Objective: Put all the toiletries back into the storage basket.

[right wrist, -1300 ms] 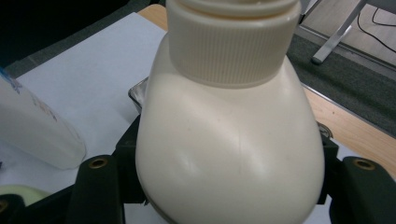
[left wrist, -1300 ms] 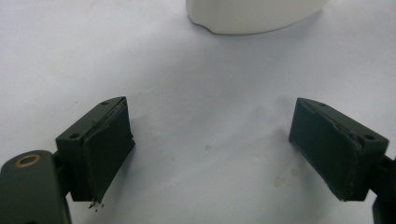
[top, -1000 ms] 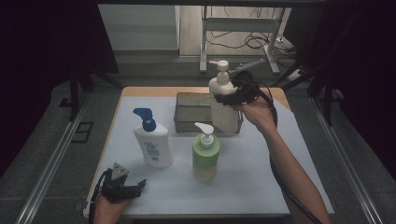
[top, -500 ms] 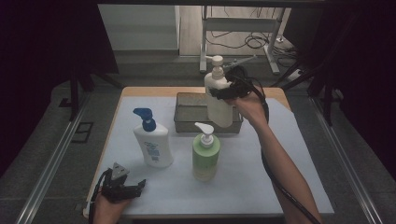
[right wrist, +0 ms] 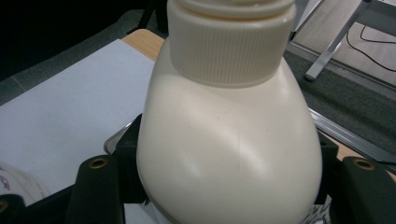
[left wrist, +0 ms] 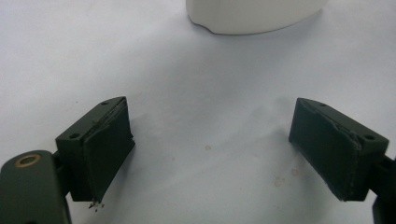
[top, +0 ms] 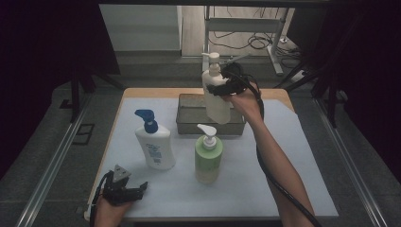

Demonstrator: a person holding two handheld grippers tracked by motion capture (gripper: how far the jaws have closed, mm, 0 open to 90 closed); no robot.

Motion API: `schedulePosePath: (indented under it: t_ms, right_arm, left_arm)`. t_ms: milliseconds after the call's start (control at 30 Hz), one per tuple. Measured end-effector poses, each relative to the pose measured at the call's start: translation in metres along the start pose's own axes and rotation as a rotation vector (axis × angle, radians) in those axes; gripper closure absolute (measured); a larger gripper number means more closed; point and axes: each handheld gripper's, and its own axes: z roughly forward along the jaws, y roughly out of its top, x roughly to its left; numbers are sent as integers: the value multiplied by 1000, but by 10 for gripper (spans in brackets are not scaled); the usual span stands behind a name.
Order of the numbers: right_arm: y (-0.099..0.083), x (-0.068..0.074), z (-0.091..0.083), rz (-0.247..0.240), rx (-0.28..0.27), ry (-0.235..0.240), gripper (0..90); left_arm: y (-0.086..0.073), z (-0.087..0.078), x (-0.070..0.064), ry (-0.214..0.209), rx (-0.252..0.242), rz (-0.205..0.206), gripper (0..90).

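- High view: my right gripper (top: 221, 88) is clamped round the upper body of the cream pump bottle (top: 216, 101), holding it upright above the grey metal tray (top: 189, 118) at the table's far side. Bottle's base overlaps the tray's right half in this view; can't tell whether it touches the tray floor.
- Right gripper view: cream bottle (right wrist: 229, 154) up close, ribbed collar at top, w/ black jaws pressed against both flanks of the body – shut on it, no gap either side. Tray rim (right wrist: 116, 137) peeks out at lower left, white mat (top: 293, 156) beyond.
- Left gripper (top: 124, 188) sits at the near-left corner of the mat, low, well apart from the tray. Jaws spread wide, nothing btwn them.
- Left gripper view: both pads (left wrist: 106, 149) hover over bare white mat, wide gap; base of a white bottle (left wrist: 254, 16) shows at top edge, near but not touching.
- That's the white bottle w/ blue pump (top: 154, 146), standing upright just ahead of the left gripper.
- Green bottle w/ white pump (top: 207, 158) stands upright mid-mat, right of the blue-pump one, just in front of the tray's near wall.
- Cable from the right gripper trails along my forearm (top: 276, 165).
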Motion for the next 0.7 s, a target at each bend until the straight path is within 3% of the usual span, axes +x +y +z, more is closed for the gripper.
schedulePosePath:
  t_ms: [700]
  right_arm:
    - [4, 5, 40, 9, -21, -10, 358]
  left_arm:
    - [0, 0, -1, -2, 1, -7, 127]
